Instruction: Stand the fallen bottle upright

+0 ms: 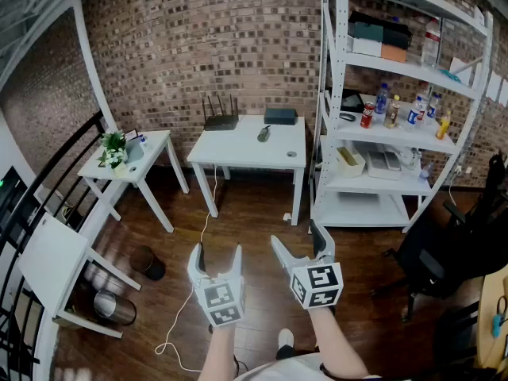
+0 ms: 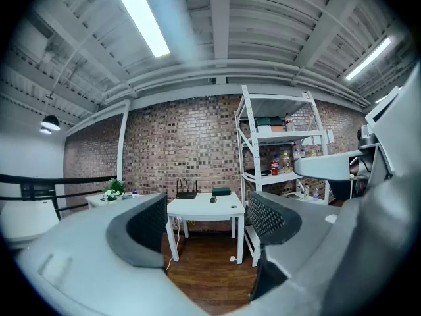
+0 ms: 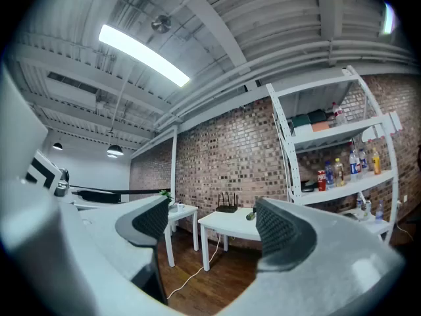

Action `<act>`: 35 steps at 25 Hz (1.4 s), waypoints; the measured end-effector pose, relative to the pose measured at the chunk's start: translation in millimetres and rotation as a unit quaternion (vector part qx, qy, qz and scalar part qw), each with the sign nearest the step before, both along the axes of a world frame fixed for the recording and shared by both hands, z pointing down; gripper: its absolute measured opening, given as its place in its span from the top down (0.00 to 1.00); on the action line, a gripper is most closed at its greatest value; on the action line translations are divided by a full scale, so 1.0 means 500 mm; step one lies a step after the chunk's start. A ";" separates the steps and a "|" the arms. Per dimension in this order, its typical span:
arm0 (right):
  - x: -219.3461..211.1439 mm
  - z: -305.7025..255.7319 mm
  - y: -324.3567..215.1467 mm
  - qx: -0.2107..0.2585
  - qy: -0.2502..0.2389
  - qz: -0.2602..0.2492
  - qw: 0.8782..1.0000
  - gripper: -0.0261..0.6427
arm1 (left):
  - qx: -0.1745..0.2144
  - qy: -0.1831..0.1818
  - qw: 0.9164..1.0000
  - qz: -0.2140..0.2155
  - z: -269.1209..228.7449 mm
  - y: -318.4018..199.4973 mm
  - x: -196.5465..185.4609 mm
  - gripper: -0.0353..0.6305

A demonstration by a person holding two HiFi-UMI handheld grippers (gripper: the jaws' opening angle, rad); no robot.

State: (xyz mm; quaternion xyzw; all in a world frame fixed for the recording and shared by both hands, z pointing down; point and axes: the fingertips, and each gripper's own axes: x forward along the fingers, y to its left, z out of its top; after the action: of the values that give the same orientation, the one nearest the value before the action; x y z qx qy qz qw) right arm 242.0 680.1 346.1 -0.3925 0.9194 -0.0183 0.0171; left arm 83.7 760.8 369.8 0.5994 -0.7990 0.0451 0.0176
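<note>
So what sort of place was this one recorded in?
Probably a loft-style workshop or office, not a home: bare brick wall, a white metal shelving rack holding bottles, and a white table with a router on it.

Bottle (image 1: 263,134) on ctr table (image 1: 238,148), shelf unit (image 1: 361,210) to R, small table (image 1: 148,163) w/ plant (image 1: 113,148) to L
</note>
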 end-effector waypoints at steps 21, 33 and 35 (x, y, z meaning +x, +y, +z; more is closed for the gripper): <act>-0.130 0.141 -0.623 -0.069 0.017 0.005 0.997 0.36 | -0.018 0.034 0.997 0.060 0.068 -0.668 -0.106 0.37; -0.348 0.093 -0.982 -0.050 0.016 0.046 0.998 0.36 | -0.021 0.051 0.995 0.079 0.059 -1.044 -0.343 0.38; -0.367 0.110 -1.025 -0.064 0.027 0.038 0.997 0.36 | -0.024 0.061 0.995 0.080 0.064 -1.091 -0.365 0.38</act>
State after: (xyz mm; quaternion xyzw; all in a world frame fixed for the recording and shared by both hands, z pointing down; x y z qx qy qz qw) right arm 58.7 167.7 401.0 -0.4281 0.9008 -0.0662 -0.0320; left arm -98.6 215.3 401.9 0.6627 -0.7443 0.0293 0.0769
